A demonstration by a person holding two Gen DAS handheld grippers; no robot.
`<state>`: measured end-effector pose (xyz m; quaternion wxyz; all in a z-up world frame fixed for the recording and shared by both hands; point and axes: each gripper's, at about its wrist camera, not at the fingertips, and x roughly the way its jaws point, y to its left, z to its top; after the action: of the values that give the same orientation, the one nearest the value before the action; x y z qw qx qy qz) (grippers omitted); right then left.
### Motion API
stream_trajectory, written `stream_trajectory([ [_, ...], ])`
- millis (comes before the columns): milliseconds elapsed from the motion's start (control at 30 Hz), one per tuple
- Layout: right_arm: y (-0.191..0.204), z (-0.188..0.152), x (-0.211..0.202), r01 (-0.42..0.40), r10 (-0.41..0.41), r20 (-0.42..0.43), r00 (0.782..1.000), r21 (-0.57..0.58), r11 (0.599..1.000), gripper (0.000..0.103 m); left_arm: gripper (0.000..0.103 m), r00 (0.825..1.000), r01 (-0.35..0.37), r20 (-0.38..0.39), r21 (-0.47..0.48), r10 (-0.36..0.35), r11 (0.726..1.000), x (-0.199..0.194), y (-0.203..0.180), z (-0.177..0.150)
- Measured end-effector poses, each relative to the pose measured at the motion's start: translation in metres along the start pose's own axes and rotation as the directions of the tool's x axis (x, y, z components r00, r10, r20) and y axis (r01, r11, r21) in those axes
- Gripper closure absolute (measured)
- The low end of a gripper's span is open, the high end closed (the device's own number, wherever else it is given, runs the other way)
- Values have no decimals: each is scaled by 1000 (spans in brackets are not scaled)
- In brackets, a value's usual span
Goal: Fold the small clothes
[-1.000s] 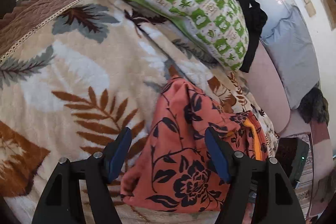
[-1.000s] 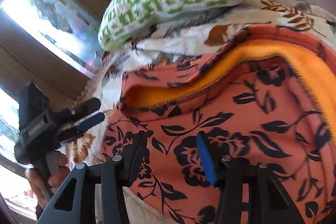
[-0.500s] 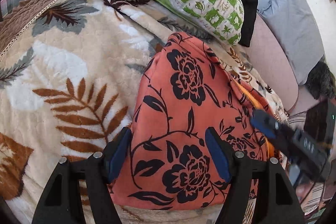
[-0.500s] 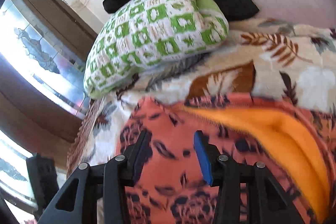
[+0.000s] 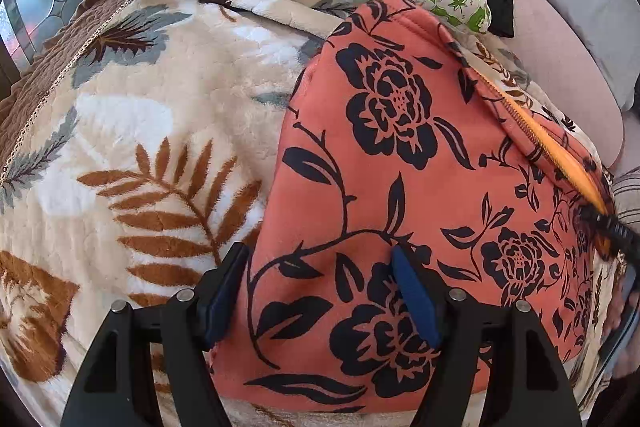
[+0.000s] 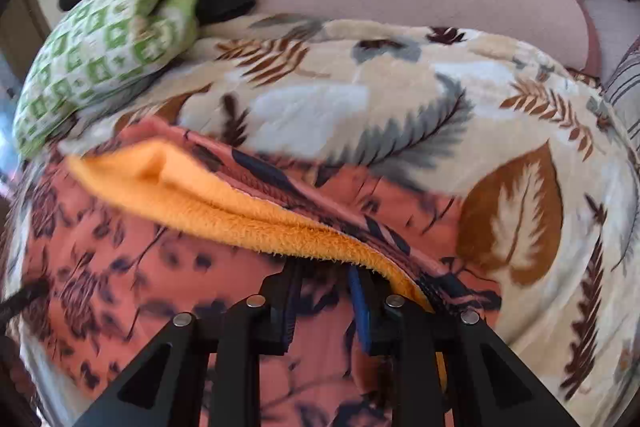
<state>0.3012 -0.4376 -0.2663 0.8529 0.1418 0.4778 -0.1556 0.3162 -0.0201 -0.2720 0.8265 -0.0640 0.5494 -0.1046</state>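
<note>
We find the garment (image 5: 400,167) flat on the blanket (image 5: 160,115). Left gripper (image 5: 320,291) wide over its near edge; right gripper (image 6: 324,303) closing at the orange-lined hem (image 6: 248,215). Next, we judge: pinch firmly, then fold

The left gripper (image 5: 320,291) points steeply down, jaws spread wide. The right gripper (image 6: 326,303) (also tilted downward) is closing its jaws, cloth between its fingertips.
</note>
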Motion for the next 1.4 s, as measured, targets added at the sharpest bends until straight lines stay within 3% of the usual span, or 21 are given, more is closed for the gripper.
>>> stream_trajectory([
  [100,-23,33,-19,-18,-4,172,985,128,992,74,29,1000,-8,5,0,8,1000,2,-3,4],
  [167,-19,38,-27,-77,49,206,977,132,988,74,29,1000,-15,12,7,15,1000,3,-6,8],
  [233,-14,26,-32,-127,110,168,980,89,988,74,29,1000,-25,16,13,25,1000,2,-8,8],
  [333,-7,-10,-31,-103,103,87,991,2,995,74,29,999,-30,21,18,30,999,0,-9,7],
  [467,6,-48,-15,-184,184,3,983,-11,983,74,29,998,-54,30,28,53,998,0,-13,2],
  [533,34,-44,-1,-189,187,-44,981,-56,980,74,29,998,-63,34,27,62,998,1,-15,1],
  [667,100,-23,28,-176,172,-39,984,-149,973,74,29,999,-48,25,13,48,999,1,-14,1],
  [767,119,7,52,-169,167,-27,986,-58,984,74,29,999,-43,25,14,43,999,2,-11,6],
  [900,113,24,37,-274,270,59,961,76,959,74,27,998,-50,27,12,50,999,1,-8,9],
  [1067,110,-17,-11,-282,285,68,956,-44,958,74,27,993,-102,66,46,99,994,-9,-13,7],
  [1267,57,-100,-66,-190,195,62,979,-80,979,74,27,976,-193,140,198,168,961,-17,-41,-8],
  [1400,26,-152,-50,-118,112,-76,991,-89,989,72,23,952,-290,177,266,250,919,-9,-58,-20],
])
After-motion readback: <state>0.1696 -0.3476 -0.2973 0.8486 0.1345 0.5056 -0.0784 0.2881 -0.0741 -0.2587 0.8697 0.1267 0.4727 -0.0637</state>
